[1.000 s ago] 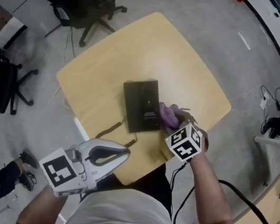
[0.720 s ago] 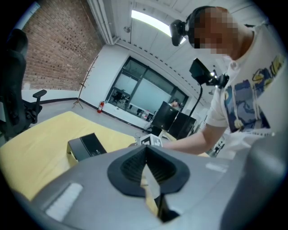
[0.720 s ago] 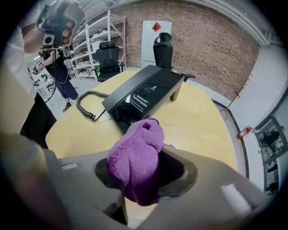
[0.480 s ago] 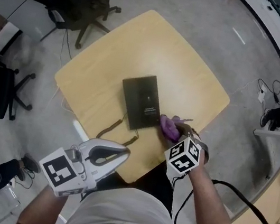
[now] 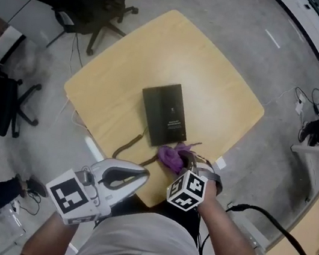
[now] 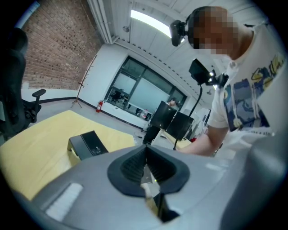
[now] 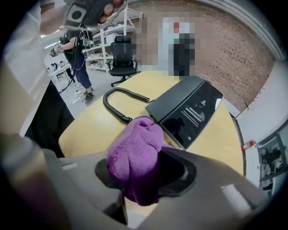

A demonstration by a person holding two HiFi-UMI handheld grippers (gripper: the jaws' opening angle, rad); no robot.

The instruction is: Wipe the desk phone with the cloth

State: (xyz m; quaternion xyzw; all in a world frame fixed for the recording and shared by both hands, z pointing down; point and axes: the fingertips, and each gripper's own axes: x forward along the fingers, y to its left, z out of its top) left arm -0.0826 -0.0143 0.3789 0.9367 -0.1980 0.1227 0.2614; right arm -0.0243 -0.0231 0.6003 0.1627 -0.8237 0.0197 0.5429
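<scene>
Now one fluffy purple cloth (image 5: 169,156) is clamped in the fingers of the right gripper (image 7: 137,179), just beside the near corner of the single flat black desk phone (image 5: 164,118) on the pale wooden bench (image 5: 225,99). One coiled black cord (image 7: 114,105) lies alongside. The left gripper (image 6: 146,168) hovers apart, fingers closed on nothing.

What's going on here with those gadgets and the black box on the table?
A person is wiping a desk phone on the table using hand-held grippers. The right gripper has its jaws clamped on a purple cloth, held at the phone's near corner beside the coiled cord. The left gripper hangs shut and empty by the table's near edge.
</scene>
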